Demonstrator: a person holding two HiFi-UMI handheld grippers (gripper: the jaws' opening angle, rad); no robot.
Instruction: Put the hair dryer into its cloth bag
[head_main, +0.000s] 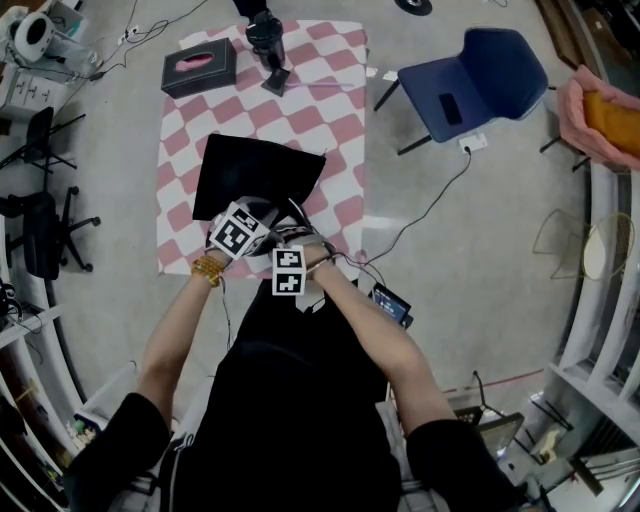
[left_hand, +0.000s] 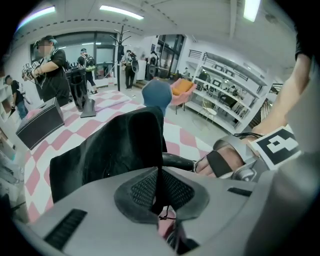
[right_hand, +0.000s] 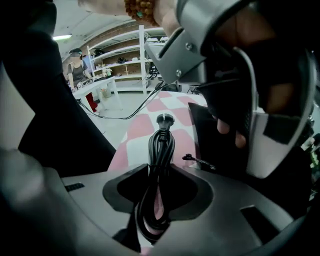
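We see the black cloth bag (head_main: 255, 175) lying flat and roughly square on the mat, just ahead of the two grippers, which sit side by side at its near edge. In the left gripper view the bag (left_hand: 115, 150) rises as a soft, matte sheet with a curled top. The left gripper (left_hand: 160, 192) has its jaws nearly together, pinching a thin fold of the bag's edge. A rounded black tube (left_hand: 176, 161) shows beside the cloth, but we cannot tell whether it is the hair dryer's body. The right gripper (right_hand: 157, 200) has its jaws set narrow, clamped on the hair dryer's black power cord (right_hand: 161, 145). The cord is bundled into long loops that run forward to a round two-pin plug (right_hand: 164, 120) resting over the mat.

Around this we see a grey concrete floor (head_main: 460, 230) with a pink-and-white chequered mat (head_main: 330, 110) spread on it. A dark blue chair (head_main: 480, 85) stands off the mat to the right. A black tissue box (head_main: 198, 67) with a pink sheet at its slot sits at the mat's far left corner, near a black stand (head_main: 268, 45). White metal shelving (left_hand: 235, 95) lines the wall, and several people (left_hand: 50, 65) stand beyond the mat.
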